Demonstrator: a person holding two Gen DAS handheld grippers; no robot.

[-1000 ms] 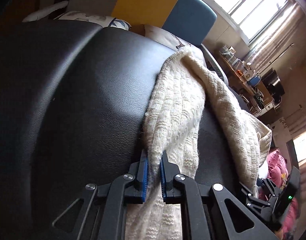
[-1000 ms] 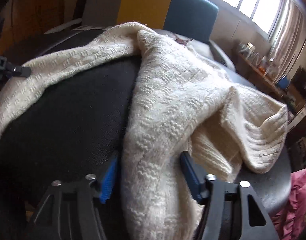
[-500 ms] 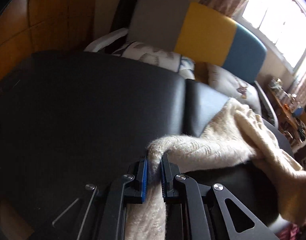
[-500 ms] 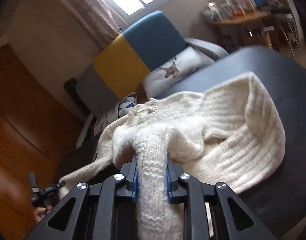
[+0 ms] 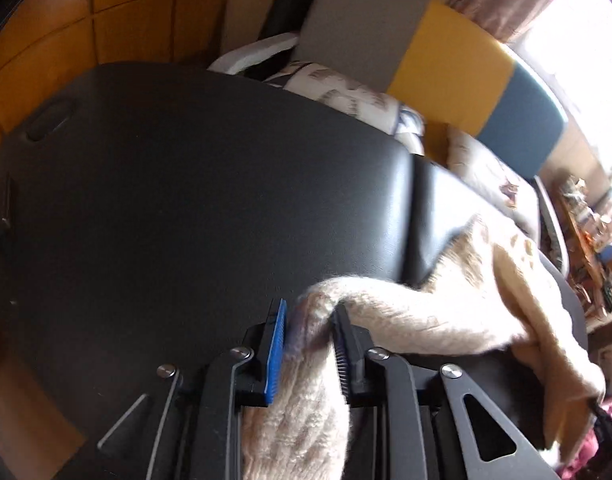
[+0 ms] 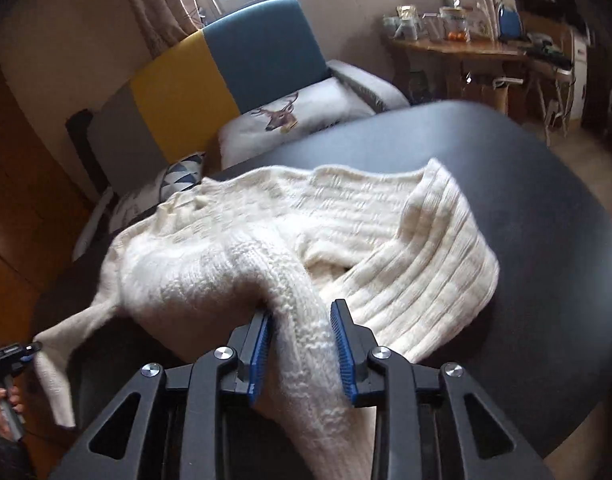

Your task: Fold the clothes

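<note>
Left wrist view is showing the left gripper with its blue-padded jaws standing slightly apart, a bunched strip of the cream knit sweater running between them; the knit seems to be brushing the right pad, though motion blur is making it hard to say whether the jaws are truly pinching it. From there the sweater is trailing rightward across the black padded table toward its far right edge.

Right wrist view is showing the right gripper with its jaws parted wider than the rolled sleeve lying between them, the wool touching the left pad and sitting clear of the right one. The sweater's body is spreading ahead of the gripper on the table, one end stretching left toward the left gripper, held by a hand.
</note>
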